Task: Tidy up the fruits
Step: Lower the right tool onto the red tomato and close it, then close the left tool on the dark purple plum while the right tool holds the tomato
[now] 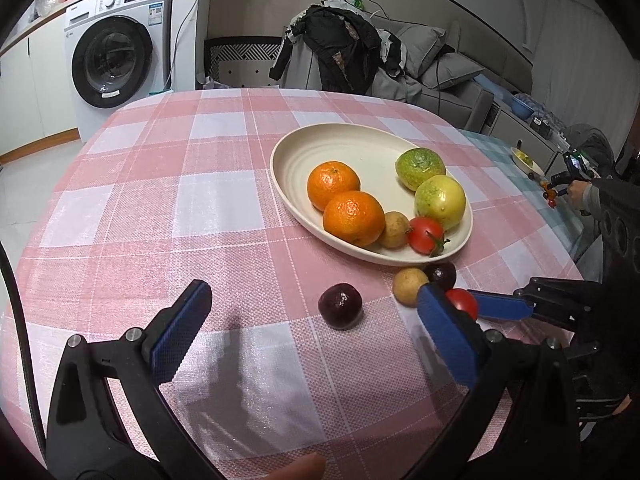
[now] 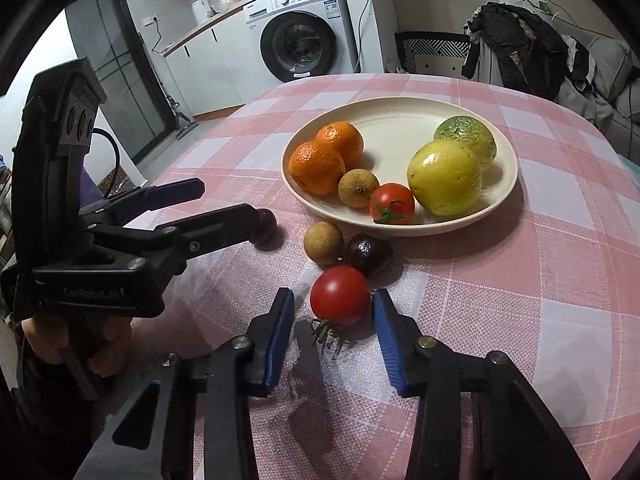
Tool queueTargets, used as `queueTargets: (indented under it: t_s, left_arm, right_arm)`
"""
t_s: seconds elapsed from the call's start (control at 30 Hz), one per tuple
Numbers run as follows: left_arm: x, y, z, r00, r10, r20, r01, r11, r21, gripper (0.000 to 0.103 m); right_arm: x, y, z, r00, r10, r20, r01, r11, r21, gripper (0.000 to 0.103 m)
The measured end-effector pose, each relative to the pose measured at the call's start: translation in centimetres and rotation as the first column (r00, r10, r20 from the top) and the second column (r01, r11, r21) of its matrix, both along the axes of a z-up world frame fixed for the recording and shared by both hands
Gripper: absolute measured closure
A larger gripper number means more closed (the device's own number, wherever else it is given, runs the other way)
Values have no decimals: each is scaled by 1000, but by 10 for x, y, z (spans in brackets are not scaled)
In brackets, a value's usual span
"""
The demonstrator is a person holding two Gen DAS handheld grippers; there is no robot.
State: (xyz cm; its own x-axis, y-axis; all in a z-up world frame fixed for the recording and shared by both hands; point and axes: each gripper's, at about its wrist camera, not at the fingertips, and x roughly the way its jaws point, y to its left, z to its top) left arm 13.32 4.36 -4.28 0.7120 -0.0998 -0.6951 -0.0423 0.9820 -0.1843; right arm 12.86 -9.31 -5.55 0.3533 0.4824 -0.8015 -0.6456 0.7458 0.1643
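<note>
- Right wrist view: right gripper (image 2: 332, 320) parted around a loose tomato (image 2: 340, 296) on the tablecloth (image 2: 520, 320), pads not seen touching.
- Left gripper (image 1: 312, 336) spread wide, holding nothing, dark fruit (image 1: 340, 305) just ahead.
- Beyond: longan (image 2: 323, 242) beside second dark fruit (image 2: 368, 253).
- Farthest: plate (image 2: 400, 116) carrying oranges (image 2: 317, 167), guavas (image 2: 444, 177).

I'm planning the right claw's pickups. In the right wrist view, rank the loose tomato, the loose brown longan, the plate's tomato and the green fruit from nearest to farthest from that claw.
1. Loose tomato: between the right claw fingers, on the cloth.
2. Loose brown longan: just beyond, slightly left, before the plate.
3. Plate's tomato: at the plate's near edge.
4. Green fruit: plate's far right.
</note>
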Motion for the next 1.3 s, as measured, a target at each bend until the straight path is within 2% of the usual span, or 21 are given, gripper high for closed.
queueTargets:
  t_s: [0.13,0.33,0.53,0.7,0.93,1.0,1.1,1.3]
  left_arm:
    - [2,-1,-2,1000,-6,-9,6,1000,-3,1]
    - [5,-2,-5,999,-8,-31,8,1000,2,1]
    - [13,-6,-12,996,-4,-87,6,1000,28,4]
    - [19,-6,-18,993,-5,-118,8,1000,24,22]
    - [19,-11,-17,993,-49,-105,51,998,20,44]
    - [18,-13,-16,992,-67,-102,70,997,19,59]
    - [17,-17,-15,991,-94,-96,96,995,15,74]
    - [13,-15,-11,991,-121,-62,120,993,-18,79]
  right_arm:
    - [0,-1,0,1000,-9,9,9,1000,-4,72]
    - [-2,-9,4,999,-31,35,30,999,14,73]
    - [-3,-21,9,997,-64,54,62,998,33,73]
    - [-3,-26,11,995,-81,58,79,996,37,73]
    - [-1,-31,16,993,-96,68,94,995,41,73]
    - [-1,-32,17,993,-99,68,96,994,42,73]
    - [-1,-33,18,993,-99,70,96,994,44,73]
    - [0,-34,18,992,-107,72,104,994,45,73]
